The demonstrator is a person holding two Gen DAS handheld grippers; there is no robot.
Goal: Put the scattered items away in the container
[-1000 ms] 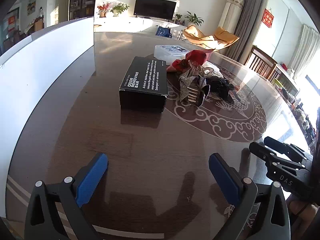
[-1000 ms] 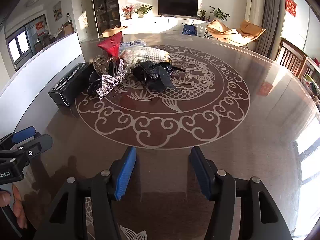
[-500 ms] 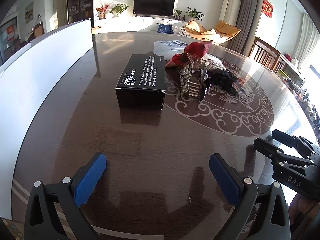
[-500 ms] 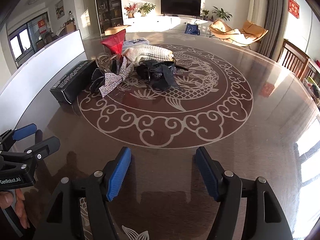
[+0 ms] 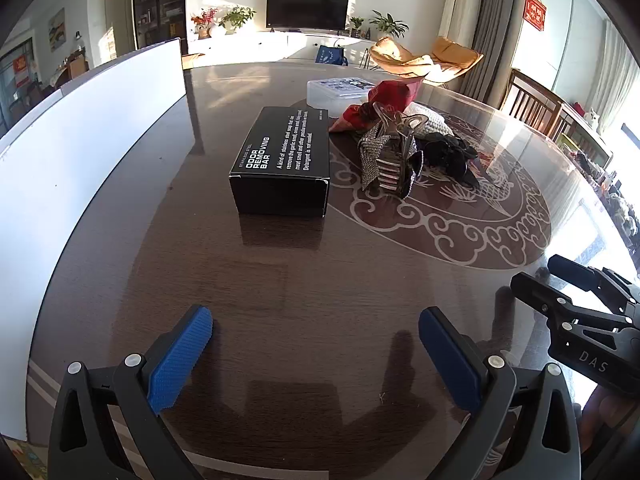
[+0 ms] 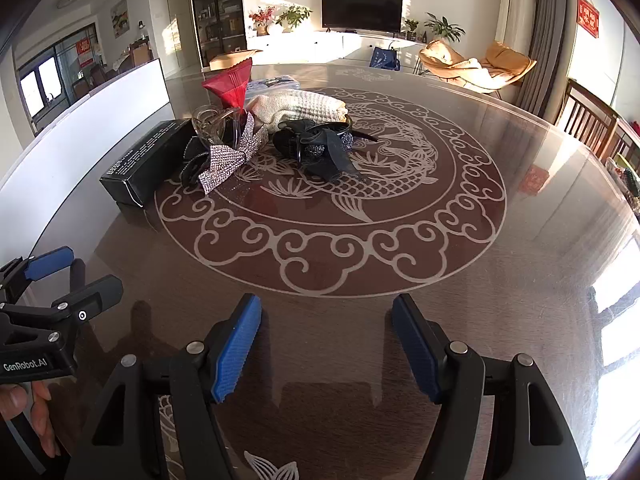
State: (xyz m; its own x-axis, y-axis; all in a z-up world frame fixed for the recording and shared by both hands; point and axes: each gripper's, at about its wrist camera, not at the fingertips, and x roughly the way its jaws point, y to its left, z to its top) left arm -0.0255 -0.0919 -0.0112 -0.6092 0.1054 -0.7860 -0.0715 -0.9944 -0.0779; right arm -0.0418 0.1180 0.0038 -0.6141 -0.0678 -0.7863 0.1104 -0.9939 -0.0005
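Nothing looks tidied yet. On the glossy dark wooden table, the black cardboard box lies leftmost, then the heaped hair accessories; the clear plastic container sits behind them toward the far edge. The left gripper and right gripper hover near the near edge, jaws wide apart and empty.

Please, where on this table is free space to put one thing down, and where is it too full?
Free: the bare table between the left hand-held gripper and the black box; also the table's right half. Crowded: the hair accessories and cloth beside the box.
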